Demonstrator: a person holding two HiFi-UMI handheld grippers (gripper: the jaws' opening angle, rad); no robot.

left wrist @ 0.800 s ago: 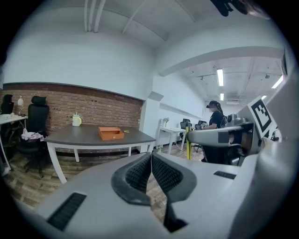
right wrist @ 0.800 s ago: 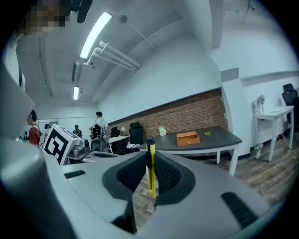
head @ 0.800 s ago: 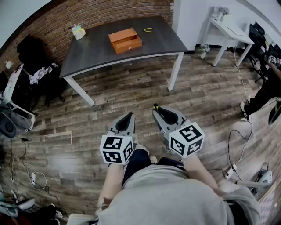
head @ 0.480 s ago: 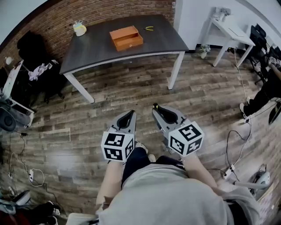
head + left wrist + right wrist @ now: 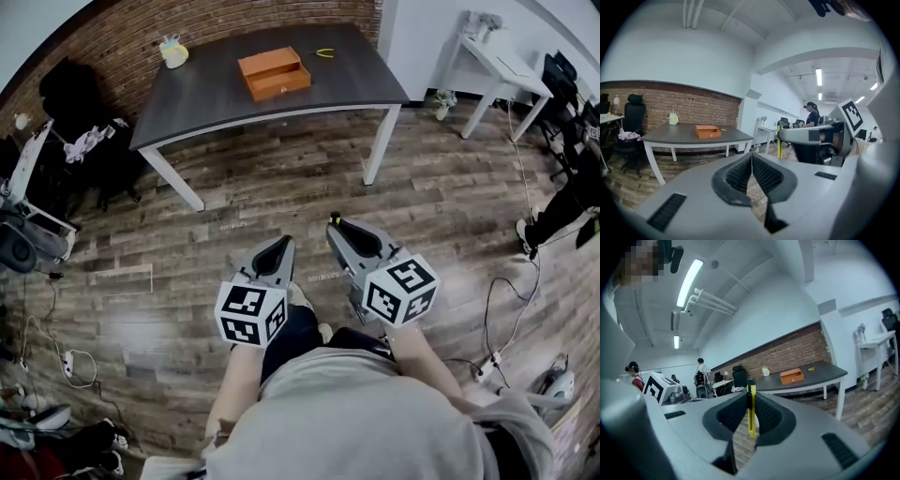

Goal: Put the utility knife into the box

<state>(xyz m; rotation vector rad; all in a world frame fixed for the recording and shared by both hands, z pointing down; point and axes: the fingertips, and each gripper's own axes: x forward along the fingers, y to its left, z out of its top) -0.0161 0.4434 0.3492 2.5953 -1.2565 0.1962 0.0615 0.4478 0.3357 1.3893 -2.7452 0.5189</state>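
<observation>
Over the floor [image 5: 281, 202], short of the bench [image 5: 206, 98], hardly anything had changed.
Right gripper [image 5: 335, 225] still pinched the utility knife [image 5: 751, 411]; left gripper [image 5: 281, 243] jaws stayed pressed together.

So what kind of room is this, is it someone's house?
Probably not a house. It looks like an office or workroom: there is a brick wall, a big dark table, black desk chairs by a white desk, and long ceiling lights.
</observation>
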